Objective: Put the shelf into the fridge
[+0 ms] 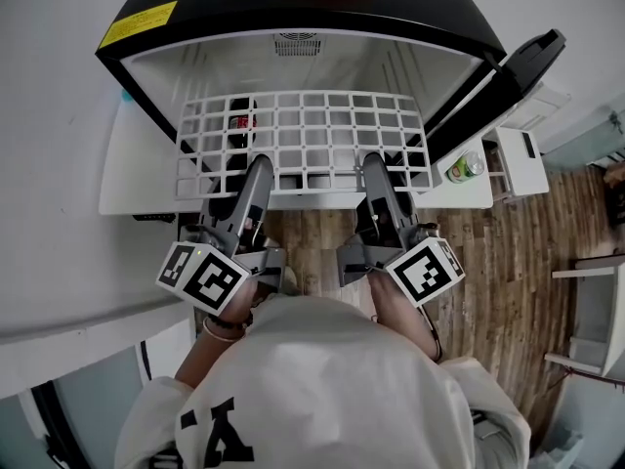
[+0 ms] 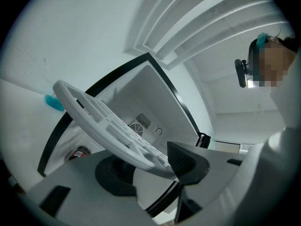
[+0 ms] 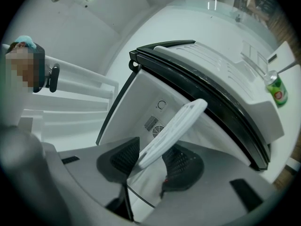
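The white grid shelf (image 1: 303,140) lies roughly level at the mouth of the open black fridge (image 1: 293,8), its far part inside the white cavity. My left gripper (image 1: 256,164) holds the shelf's near edge left of middle, and my right gripper (image 1: 376,164) holds it right of middle. In the left gripper view the shelf (image 2: 103,126) slants across between the pads and meets the right pad. In the right gripper view the shelf's rim (image 3: 174,131) sits pinched between both dark pads.
A dark bottle with a red label (image 1: 241,122) stands inside the fridge under the shelf. The fridge door (image 1: 527,62) hangs open at the right, with a green can (image 1: 466,167) on the white surface beside it. A fan grille (image 2: 139,125) is on the back wall.
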